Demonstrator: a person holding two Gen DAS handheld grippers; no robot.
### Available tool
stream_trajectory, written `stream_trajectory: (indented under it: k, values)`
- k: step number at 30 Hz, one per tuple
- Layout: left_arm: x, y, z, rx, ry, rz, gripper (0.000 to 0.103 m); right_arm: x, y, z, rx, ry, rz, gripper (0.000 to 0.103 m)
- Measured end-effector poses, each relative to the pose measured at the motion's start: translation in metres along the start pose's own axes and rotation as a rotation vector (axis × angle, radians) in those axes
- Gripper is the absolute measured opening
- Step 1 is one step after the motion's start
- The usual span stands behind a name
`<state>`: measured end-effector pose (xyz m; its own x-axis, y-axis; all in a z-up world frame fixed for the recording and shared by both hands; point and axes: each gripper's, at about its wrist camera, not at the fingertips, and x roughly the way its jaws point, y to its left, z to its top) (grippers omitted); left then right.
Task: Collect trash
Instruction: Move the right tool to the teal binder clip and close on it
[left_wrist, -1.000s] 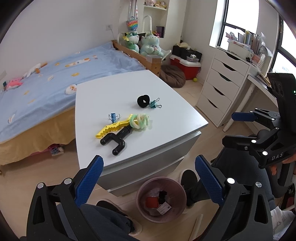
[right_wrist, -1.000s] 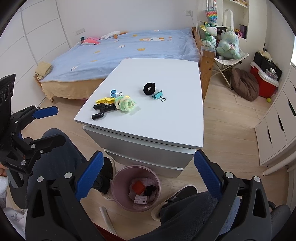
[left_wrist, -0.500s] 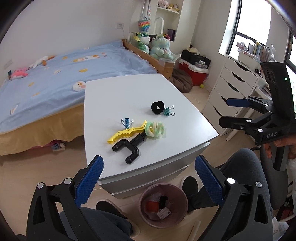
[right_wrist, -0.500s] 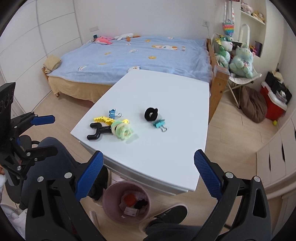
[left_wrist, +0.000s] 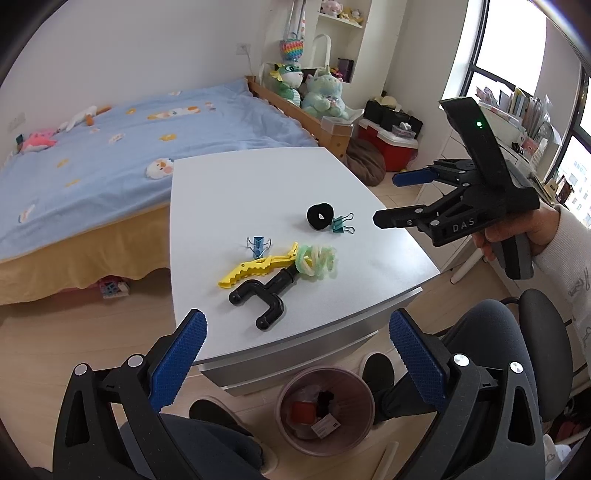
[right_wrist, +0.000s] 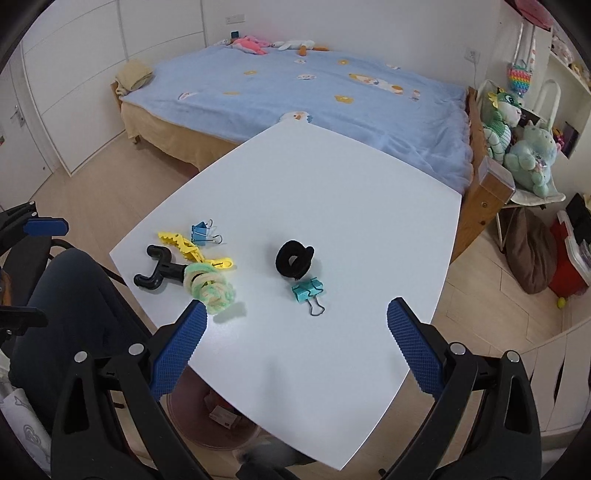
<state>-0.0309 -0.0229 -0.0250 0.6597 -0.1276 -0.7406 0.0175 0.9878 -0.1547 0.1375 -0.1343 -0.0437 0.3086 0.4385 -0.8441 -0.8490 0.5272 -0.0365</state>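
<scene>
White table top (right_wrist: 332, 206) carries six small items in two loose groups. Left group: yellow toothed clip (left_wrist: 258, 266) lying flat, a blue binder clip (left_wrist: 258, 244) just beyond it, a black Y-shaped plastic piece (left_wrist: 264, 295) whose stem end touches or runs under a pale green and yellow fuzzy coil (left_wrist: 317, 260). The yellow clip's tip also meets the coil. Right group, apart from the first: black fuzzy ring (left_wrist: 319, 217) standing on edge, teal binder clip (left_wrist: 341, 224) touching or just beside it, wire handles pointing away from the ring.

Pink waste bin (left_wrist: 325, 410) sits on the wood floor below the near table edge, between the seated person's shoes. Contents visible in left wrist view: something red, something black, a small tagged card.

Left gripper (left_wrist: 295, 354): fingers spread wide, blue pads empty, hovering off the near table edge, above the bin. Right gripper (right_wrist: 295, 336): fingers likewise spread wide, nothing between them, held over the near right part of the table; the teal binder clip and the black ring lie ahead of its gap, the coil just beside its left pad in the right wrist view. In the left wrist view the right gripper is held in a hand (left_wrist: 517, 232) with a white sleeve, off the table's right edge.

Bed with blue cover (right_wrist: 314, 92) stands behind the table.
</scene>
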Motion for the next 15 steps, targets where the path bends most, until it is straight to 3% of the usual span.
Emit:
stream_trajectory:
  k: [7,10,15]
  values:
    - [-0.001,0.002,0.001,0.0,-0.004,0.003,0.095,0.04,-0.007,0.008,-0.057,0.08,0.033,0.096]
    - [-0.002,0.004,0.002,-0.003,-0.004,0.007,0.095,0.051,-0.006,0.01,-0.086,0.104,0.052,0.089]
    - [-0.003,0.007,0.002,-0.013,-0.005,0.007,0.095,0.065,-0.007,0.01,-0.119,0.149,0.07,0.068]
